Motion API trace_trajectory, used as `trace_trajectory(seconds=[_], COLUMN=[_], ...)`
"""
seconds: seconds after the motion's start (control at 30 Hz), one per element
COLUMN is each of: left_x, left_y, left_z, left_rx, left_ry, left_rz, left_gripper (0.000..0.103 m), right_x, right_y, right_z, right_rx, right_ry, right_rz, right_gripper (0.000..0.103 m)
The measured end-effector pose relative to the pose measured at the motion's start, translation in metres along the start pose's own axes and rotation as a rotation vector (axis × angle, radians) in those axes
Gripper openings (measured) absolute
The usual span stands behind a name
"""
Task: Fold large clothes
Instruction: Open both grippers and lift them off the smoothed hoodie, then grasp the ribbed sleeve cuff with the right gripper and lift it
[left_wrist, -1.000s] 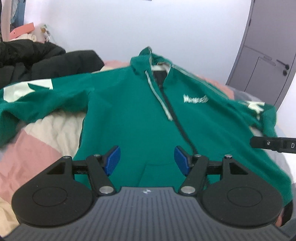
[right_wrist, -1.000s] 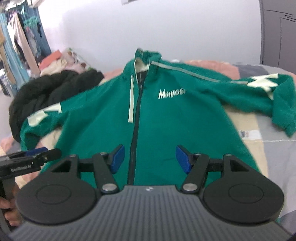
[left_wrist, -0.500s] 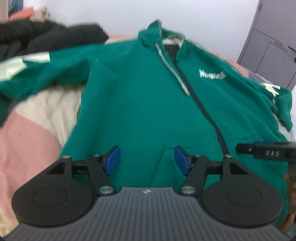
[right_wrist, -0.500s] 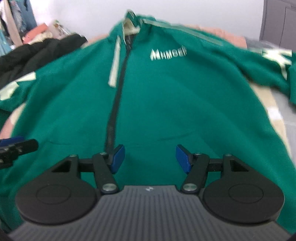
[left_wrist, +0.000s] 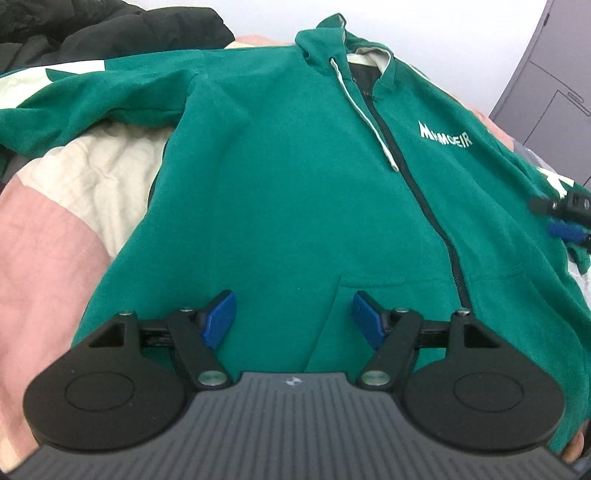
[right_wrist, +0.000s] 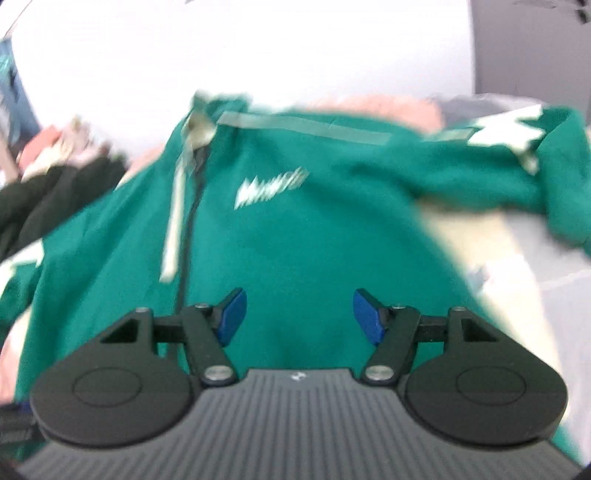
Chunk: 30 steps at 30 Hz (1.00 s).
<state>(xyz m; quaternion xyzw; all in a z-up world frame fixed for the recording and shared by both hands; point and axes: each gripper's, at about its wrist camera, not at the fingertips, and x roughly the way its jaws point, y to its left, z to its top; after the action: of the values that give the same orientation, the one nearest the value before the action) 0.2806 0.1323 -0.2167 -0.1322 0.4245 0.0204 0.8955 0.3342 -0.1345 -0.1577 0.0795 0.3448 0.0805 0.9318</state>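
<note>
A green zip hoodie (left_wrist: 295, 177) with white lettering and pale drawstrings lies front up on the bed, sleeves spread out to both sides. My left gripper (left_wrist: 291, 317) is open and empty, low over the hoodie's lower left front beside the pocket. My right gripper (right_wrist: 297, 314) is open and empty over the hoodie's (right_wrist: 295, 229) lower right front; its view is motion-blurred. The right gripper's fingertips (left_wrist: 561, 218) show at the right edge of the left wrist view, near the right sleeve.
The bed has a pink and cream quilt (left_wrist: 74, 206). A black jacket (left_wrist: 110, 33) is piled at the back left. A white wall (right_wrist: 258, 48) and a grey door (left_wrist: 554, 92) stand behind the bed.
My left gripper has moved lower and closer over the hoodie's hem. My right gripper dipped toward the hoodie, then tilted back up and is moving fast. Both stay open.
</note>
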Motion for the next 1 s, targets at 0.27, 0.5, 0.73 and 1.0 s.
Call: trace_trajectory(seconds=[0.27, 0.5, 0.73, 1.0], left_x=[-0.010, -0.010, -0.006, 0.000], left_y=[-0.003, -0.002, 0.003, 0.003], left_z=[-0.001, -0.001, 0.001, 0.003], left_rx=[-0.001, -0.029, -0.060, -0.062], left_ry=[-0.035, -0.043, -0.046, -0.053], left_rz=[0.002, -0.003, -0.016, -0.002], left_gripper=[0.075, 0.075, 0.075, 0.076], right_x=[0.029, 0.036, 0.048, 0.028], right_y=[-0.076, -0.125, -0.193, -0.278], right_z=[0.028, 0.031, 0.034, 0.044], right_rx=[0.184, 0.291, 0.467, 0.609], right_ry=[-0.019, -0.069, -0.110, -0.289], right_rz=[-0.017, -0.093, -0.151, -0.310], right_gripper=[0.066, 0.081, 0.081, 0.081])
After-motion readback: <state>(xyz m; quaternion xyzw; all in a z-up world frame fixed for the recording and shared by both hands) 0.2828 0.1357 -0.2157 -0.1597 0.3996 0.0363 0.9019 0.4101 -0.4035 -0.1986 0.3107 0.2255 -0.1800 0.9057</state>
